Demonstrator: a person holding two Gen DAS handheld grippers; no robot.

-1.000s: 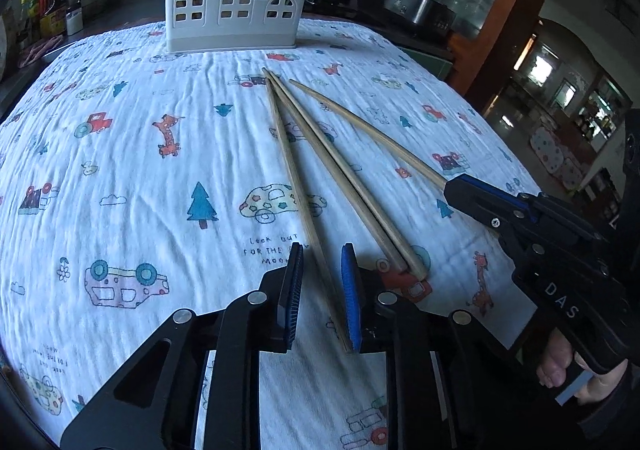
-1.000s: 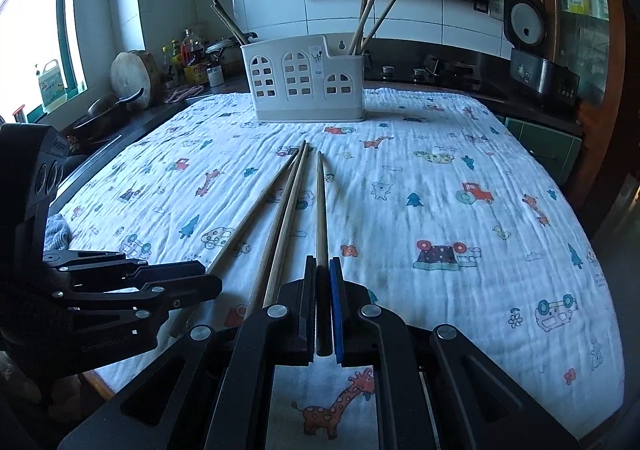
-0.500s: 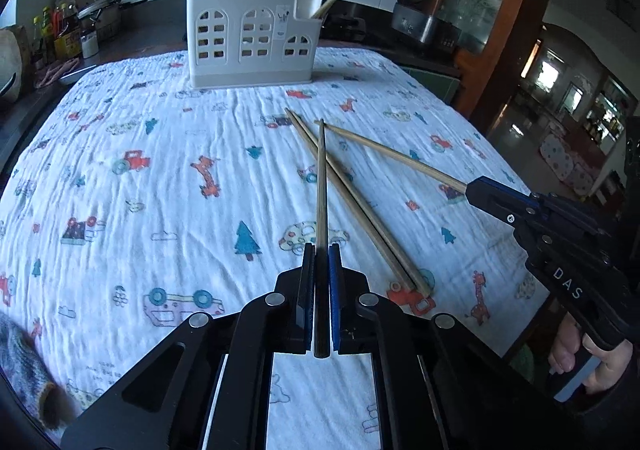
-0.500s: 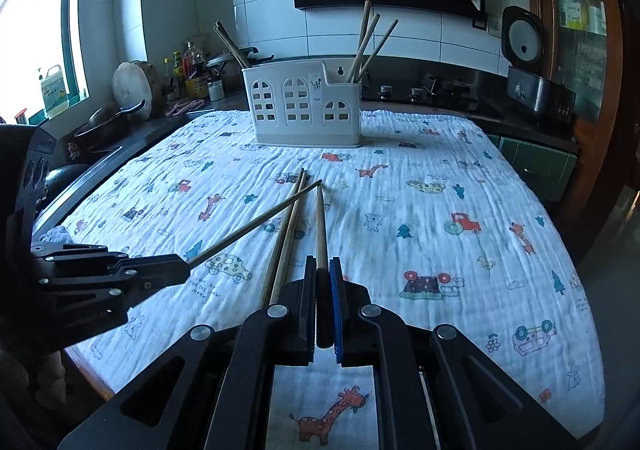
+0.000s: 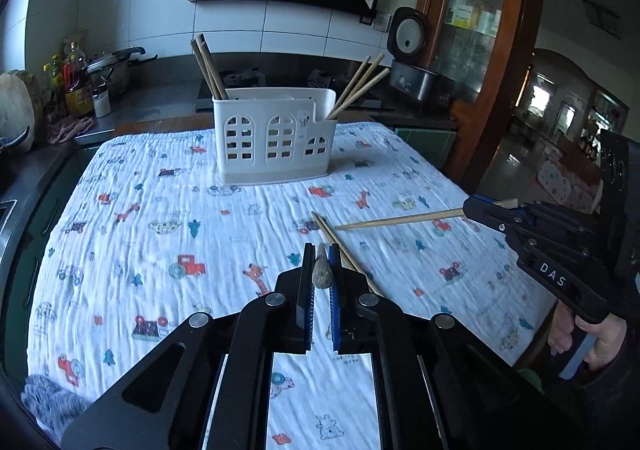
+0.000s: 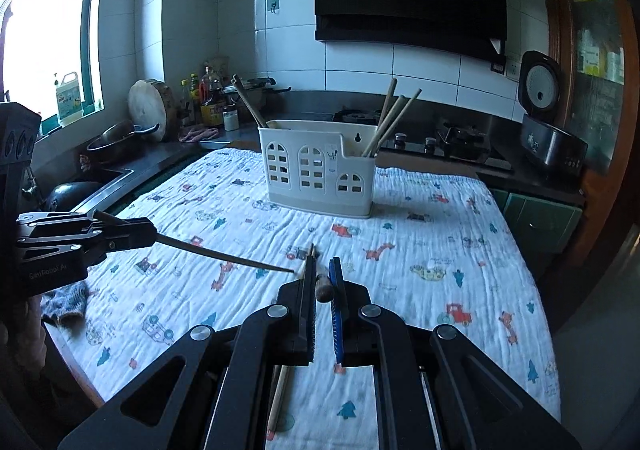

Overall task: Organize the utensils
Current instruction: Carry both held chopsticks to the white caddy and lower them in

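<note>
A white utensil holder [image 5: 276, 138] [image 6: 316, 170] stands at the far end of the cloth-covered table, with chopsticks leaning in its left and right compartments. My left gripper [image 5: 322, 262] [image 6: 150, 232] is shut on one wooden chopstick [image 5: 322, 275] [image 6: 224, 256], lifted off the cloth and seen end-on in the left wrist view. My right gripper [image 6: 322, 270] [image 5: 468, 206] is shut on another chopstick [image 6: 324, 289] [image 5: 400, 219], also raised. Two more chopsticks [image 5: 340, 246] [image 6: 280, 394] lie on the cloth below the grippers.
The printed white cloth [image 5: 160, 250] covers the table to its edges. A rice cooker [image 6: 548, 130] stands on the counter at the back right. Bottles [image 6: 210, 98] and a pan [image 6: 116, 138] are at the back left. A grey rag [image 5: 56, 402] lies at the near left corner.
The left gripper closed on a chopstick a second ago. Both grippers have since risen with their chopsticks, and the view now sits higher above the cloth, facing the holder.
</note>
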